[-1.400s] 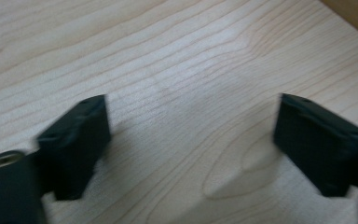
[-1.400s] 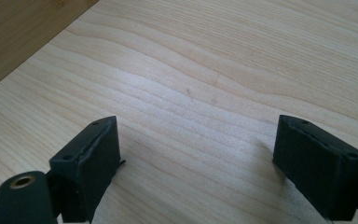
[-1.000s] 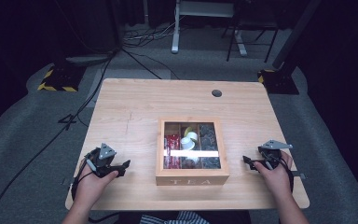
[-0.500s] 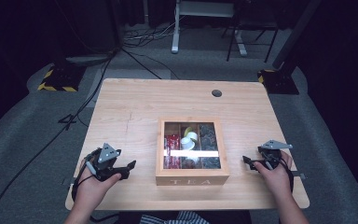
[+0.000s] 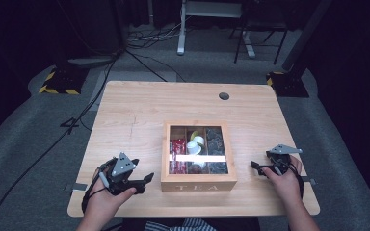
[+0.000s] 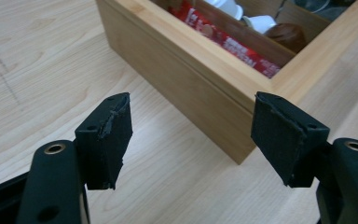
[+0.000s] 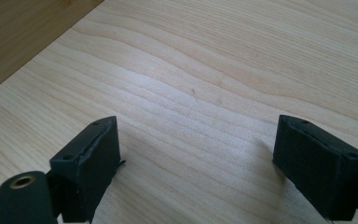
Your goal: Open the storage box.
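A wooden box (image 5: 198, 182) marked TEA stands at the table's near middle, with a glare band across its top. Its compartments hold red packets (image 5: 177, 150), white capsules (image 5: 196, 144) and dark items (image 5: 216, 144). My left gripper (image 5: 147, 179) hovers just left of the box, open and pointing at its left wall. In the left gripper view the box corner (image 6: 186, 70) lies just ahead of the open left gripper (image 6: 193, 135), beyond it red packets (image 6: 228, 44) and white capsules (image 6: 261, 21). My right gripper (image 5: 254, 166) rests right of the box, open. The right gripper (image 7: 198, 154) has only bare wood between its pads.
The light wooden table (image 5: 139, 110) has a round cable hole (image 5: 224, 96) at its far right. The box's side (image 7: 18, 32) shows at the upper left of the right gripper view. Cables and stand legs (image 5: 183, 43) cross the dark floor behind the table.
My left gripper has lifted and moved right, closer to the box's left side. The right gripper and the box have stayed where they were.
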